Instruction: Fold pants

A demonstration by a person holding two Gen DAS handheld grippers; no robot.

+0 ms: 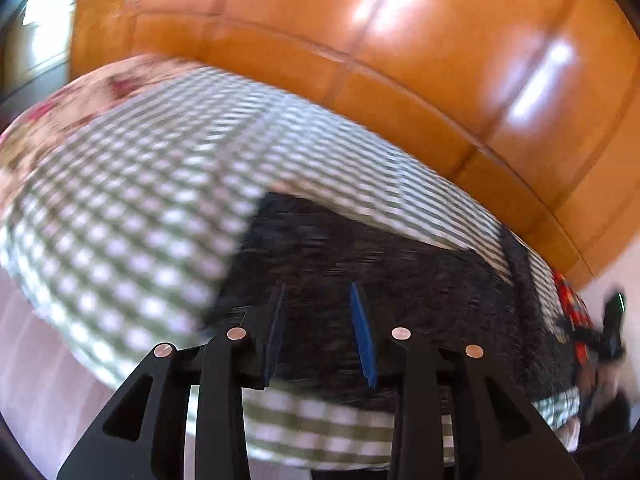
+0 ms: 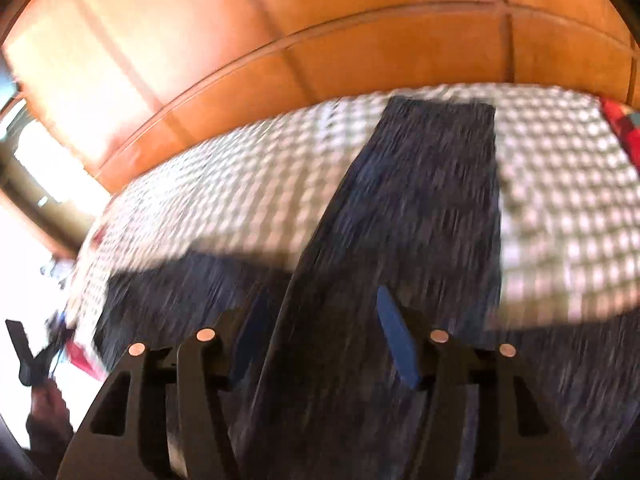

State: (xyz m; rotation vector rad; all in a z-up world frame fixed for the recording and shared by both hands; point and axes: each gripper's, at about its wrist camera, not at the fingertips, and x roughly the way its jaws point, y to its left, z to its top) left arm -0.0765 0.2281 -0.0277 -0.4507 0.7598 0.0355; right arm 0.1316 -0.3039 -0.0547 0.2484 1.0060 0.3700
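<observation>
here dark pants [image 2: 420, 208] lie on checked bedcover [image 2: 560, 216], both grippers agape

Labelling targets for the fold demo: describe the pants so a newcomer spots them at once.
Find the bed with the green-and-white checked sheet, set against a glossy orange wooden headboard. The pants lie spread on that sheet, one leg running toward the headboard. They are the only dark, charcoal, fuzzy-looking fabric there, unlike the red patterned cloth at the edge.
</observation>
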